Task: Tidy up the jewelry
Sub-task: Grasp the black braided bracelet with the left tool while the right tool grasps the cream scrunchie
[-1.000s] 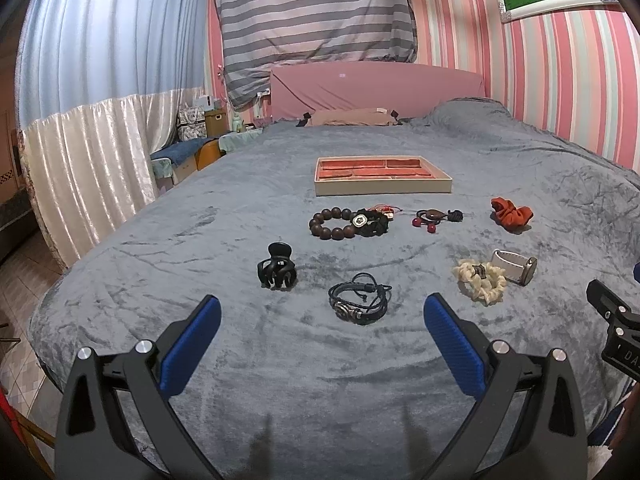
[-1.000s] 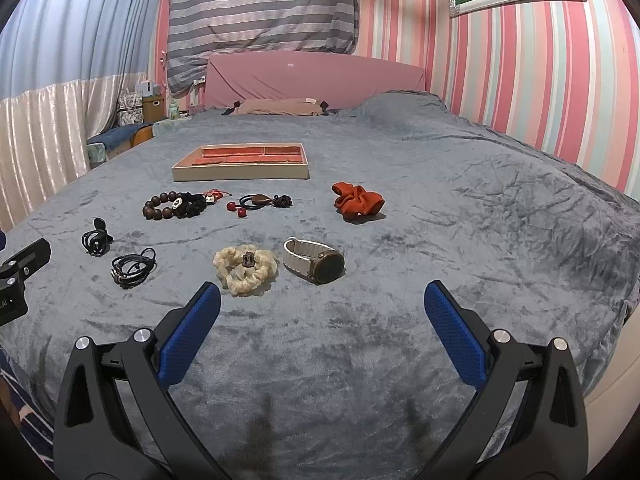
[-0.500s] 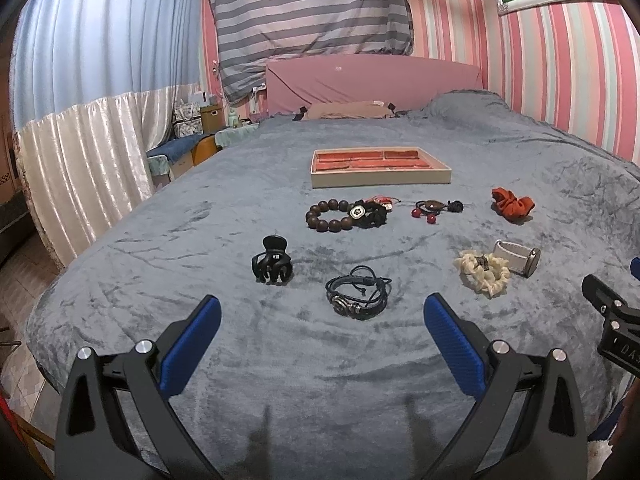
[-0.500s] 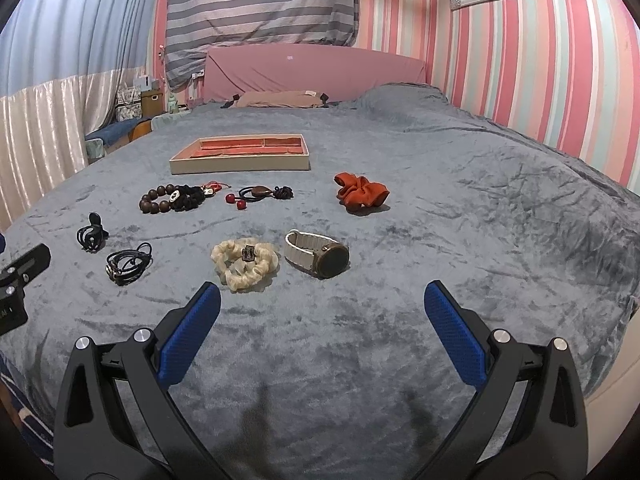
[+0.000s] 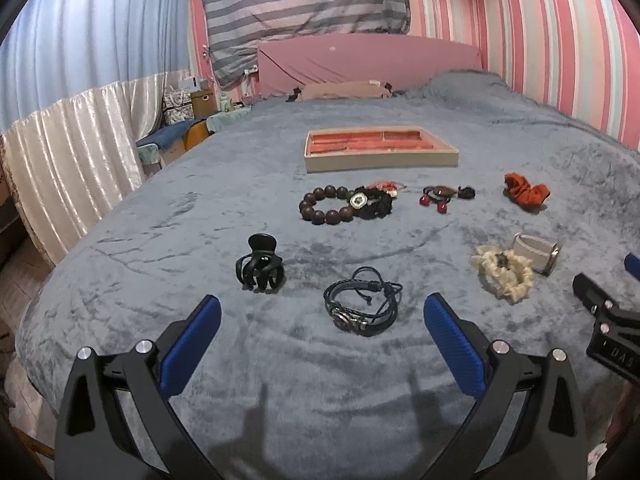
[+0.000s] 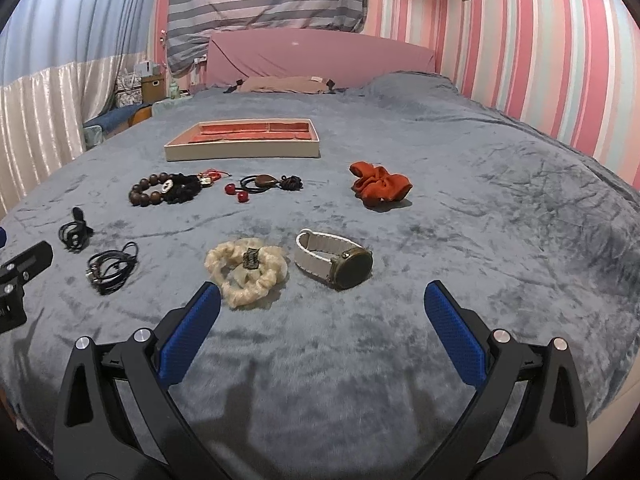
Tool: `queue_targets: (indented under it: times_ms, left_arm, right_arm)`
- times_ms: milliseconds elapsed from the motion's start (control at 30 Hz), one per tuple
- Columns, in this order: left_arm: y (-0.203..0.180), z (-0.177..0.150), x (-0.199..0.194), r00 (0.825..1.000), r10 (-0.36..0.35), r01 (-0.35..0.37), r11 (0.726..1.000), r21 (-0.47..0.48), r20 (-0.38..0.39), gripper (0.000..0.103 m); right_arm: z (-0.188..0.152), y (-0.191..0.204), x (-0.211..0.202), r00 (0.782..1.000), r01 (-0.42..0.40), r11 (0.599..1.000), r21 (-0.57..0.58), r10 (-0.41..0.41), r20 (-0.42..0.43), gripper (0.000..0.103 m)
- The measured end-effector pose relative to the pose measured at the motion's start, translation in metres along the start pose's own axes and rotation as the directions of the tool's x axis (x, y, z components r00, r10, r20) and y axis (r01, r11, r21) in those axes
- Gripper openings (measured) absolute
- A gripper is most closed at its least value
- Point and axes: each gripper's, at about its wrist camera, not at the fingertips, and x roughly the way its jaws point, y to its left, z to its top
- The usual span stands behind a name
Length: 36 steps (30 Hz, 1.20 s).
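Right wrist: grey blanket (image 6: 460, 208), pink-striped wall (image 6: 540, 64).

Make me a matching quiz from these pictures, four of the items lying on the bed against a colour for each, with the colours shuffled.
Things:
1. fabric scrunchie near the right side of the bed
2. plastic claw hair clip
3. fluffy scrunchie with a small dark charm
4. chunky round-bead bracelet

Colours:
A. cream
B. dark brown
C. orange-red
D. black

Pairs: 1-C, 2-D, 3-A, 4-B
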Motion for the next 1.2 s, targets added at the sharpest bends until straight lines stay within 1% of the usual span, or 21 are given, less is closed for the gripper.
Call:
queue_targets:
  times_ms: [67, 167, 367, 433, 500, 633, 733, 767, 833, 900, 967, 1033, 1100, 1167, 1200]
  left_arm:
    - [-0.002, 0.001, 0.011, 1.000, 0.000, 0.001, 1.000, 0.012, -0.019, 0.099]
    - [-0.002, 0.002, 0.023, 1.000, -0.001, 0.001, 1.000, 0.016, -0.027, 0.099]
    - [0.001, 0.005, 0.047, 0.999, 0.000, 0.000, 1.000, 0.000, -0.041, 0.099]
    - [0.003, 0.004, 0.052, 0.999, -0.008, 0.008, 1.000, -0.010, -0.047, 0.099]
    - [0.006, 0.004, 0.058, 0.999, -0.012, 0.011, 1.000, -0.020, -0.053, 0.099]
    - [0.009, 0.004, 0.069, 0.997, -0.037, 0.034, 0.999, -0.037, -0.068, 0.098]
    - [0.009, 0.005, 0.077, 0.995, -0.057, 0.053, 0.998, -0.045, -0.078, 0.098]
    - [0.008, 0.005, 0.078, 0.995, -0.059, 0.056, 0.997, -0.044, -0.083, 0.097]
    - [0.008, 0.005, 0.086, 0.992, -0.071, 0.067, 0.997, -0.045, -0.108, 0.090]
    - [0.006, 0.004, 0.092, 0.987, -0.080, 0.075, 0.996, -0.043, -0.138, 0.079]
    - [0.005, 0.001, 0.101, 0.981, -0.090, 0.084, 0.996, -0.042, -0.173, 0.073]
    - [0.005, -0.001, 0.107, 0.975, -0.099, 0.092, 0.995, -0.045, -0.197, 0.072]
    - [0.005, -0.003, 0.114, 0.969, -0.109, 0.099, 0.994, -0.054, -0.223, 0.067]
    - [0.006, -0.005, 0.118, 0.966, -0.117, 0.106, 0.992, -0.061, -0.230, 0.065]
    - [0.007, -0.005, 0.119, 0.965, -0.123, 0.111, 0.992, -0.064, -0.233, 0.062]
  right_arm:
    - [0.001, 0.001, 0.008, 1.000, -0.004, 1.000, -0.005, 0.004, -0.010, 0.099]
    - [0.003, 0.004, 0.022, 1.000, 0.001, 1.000, -0.010, -0.001, -0.021, 0.099]
    - [0.005, 0.009, 0.044, 0.998, -0.029, 1.000, -0.005, 0.028, -0.051, 0.099]
    - [0.006, 0.010, 0.050, 0.998, -0.034, 0.999, -0.002, 0.034, -0.056, 0.093]
    - [0.007, 0.011, 0.057, 0.997, -0.041, 0.999, -0.002, 0.041, -0.070, 0.089]
    - [0.008, 0.013, 0.069, 0.992, -0.069, 0.998, 0.008, 0.069, -0.103, 0.075]
    - [0.008, 0.015, 0.076, 0.989, -0.081, 0.997, 0.014, 0.082, -0.125, 0.071]
    - [0.008, 0.015, 0.079, 0.987, -0.084, 0.996, 0.015, 0.086, -0.134, 0.069]
    - [0.007, 0.016, 0.084, 0.984, -0.092, 0.996, 0.015, 0.093, -0.153, 0.061]
    - [0.006, 0.018, 0.088, 0.980, -0.102, 0.995, 0.016, 0.103, -0.169, 0.057]
    - [0.005, 0.018, 0.094, 0.976, -0.112, 0.994, 0.020, 0.113, -0.187, 0.054]
    - [0.005, 0.018, 0.099, 0.971, -0.123, 0.992, 0.027, 0.126, -0.203, 0.048]
    - [0.005, 0.018, 0.103, 0.966, -0.136, 0.990, 0.034, 0.141, -0.216, 0.043]
    - [0.005, 0.019, 0.105, 0.964, -0.145, 0.989, 0.032, 0.149, -0.220, 0.039]
    - [0.005, 0.020, 0.105, 0.964, -0.149, 0.988, 0.030, 0.152, -0.220, 0.035]
